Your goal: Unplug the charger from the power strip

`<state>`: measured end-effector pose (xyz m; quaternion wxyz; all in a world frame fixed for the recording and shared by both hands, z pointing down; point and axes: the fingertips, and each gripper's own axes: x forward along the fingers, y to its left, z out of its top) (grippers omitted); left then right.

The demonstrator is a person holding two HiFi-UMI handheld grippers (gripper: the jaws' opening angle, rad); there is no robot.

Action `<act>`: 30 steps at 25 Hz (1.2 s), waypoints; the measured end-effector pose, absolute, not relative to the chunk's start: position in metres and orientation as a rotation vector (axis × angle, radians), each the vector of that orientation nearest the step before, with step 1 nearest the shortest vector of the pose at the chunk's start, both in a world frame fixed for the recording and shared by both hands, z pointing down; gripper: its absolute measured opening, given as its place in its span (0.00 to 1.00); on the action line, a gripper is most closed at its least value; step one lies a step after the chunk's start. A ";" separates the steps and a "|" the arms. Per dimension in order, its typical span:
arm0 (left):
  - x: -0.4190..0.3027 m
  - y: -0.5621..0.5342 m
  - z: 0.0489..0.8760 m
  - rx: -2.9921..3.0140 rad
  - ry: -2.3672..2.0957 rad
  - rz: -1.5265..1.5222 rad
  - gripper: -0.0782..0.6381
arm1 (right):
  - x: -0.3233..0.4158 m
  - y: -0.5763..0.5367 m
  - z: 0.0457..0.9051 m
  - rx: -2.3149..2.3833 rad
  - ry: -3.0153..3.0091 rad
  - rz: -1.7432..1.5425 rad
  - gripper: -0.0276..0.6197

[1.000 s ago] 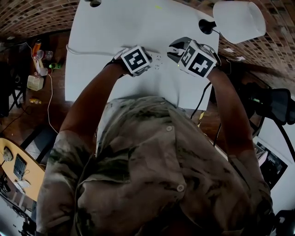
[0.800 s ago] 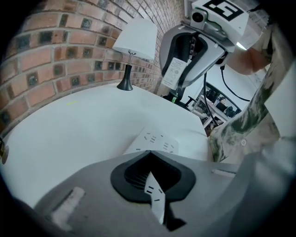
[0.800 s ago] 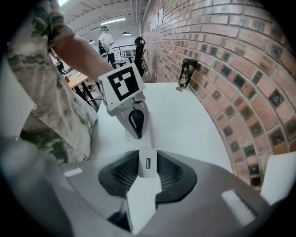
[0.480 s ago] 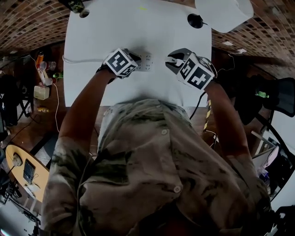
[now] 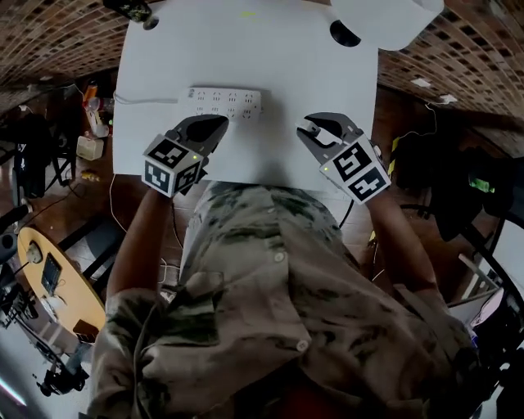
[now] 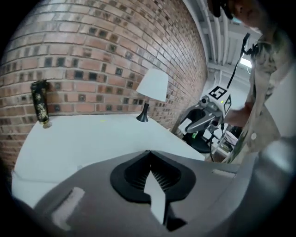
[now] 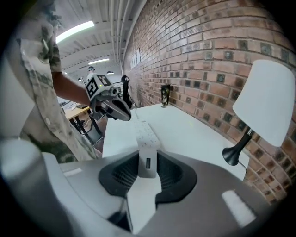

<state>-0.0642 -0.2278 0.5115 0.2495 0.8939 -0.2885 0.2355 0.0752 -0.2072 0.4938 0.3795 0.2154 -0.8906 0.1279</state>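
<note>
White table point(image 5: 246, 49) against the brick wall point(image 6: 92, 55), three things on top.
The white power strip point(image 5: 225, 101) lies flat across the middle, its cord point(image 5: 151, 101) trailing off toward the left edge. Over in the back right corner, a table lamp point(image 5: 385, 16) stands on a black base under a white shade. Back left corner, a dark patterned can point(image 6: 40, 102) stands upright.

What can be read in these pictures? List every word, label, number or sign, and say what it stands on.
No readable text anywhere.
Marker cube on the left and the one on the right: black-and-white square patterns, not letters.
Dark bottle: pale print, too blurred to read.
Power strip and charger: no legible markings.
</note>
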 end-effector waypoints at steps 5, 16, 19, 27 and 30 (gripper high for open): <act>-0.058 -0.148 0.472 2.316 -0.921 0.461 0.11 | 0.077 -0.161 0.514 0.369 -2.306 0.320 0.21; -0.061 -0.046 0.411 2.423 -1.061 0.359 0.11 | 0.054 -0.090 0.456 0.384 -2.454 0.214 0.21; -0.077 -0.014 0.396 2.430 -1.114 0.274 0.11 | 0.049 -0.059 0.435 0.440 -2.470 0.166 0.21; -0.097 0.098 0.388 2.414 -1.095 0.139 0.11 | 0.048 0.062 0.402 0.544 -2.461 0.166 0.21; -0.093 0.124 0.376 2.416 -1.108 0.131 0.11 | 0.057 0.098 0.388 0.526 -2.460 0.143 0.21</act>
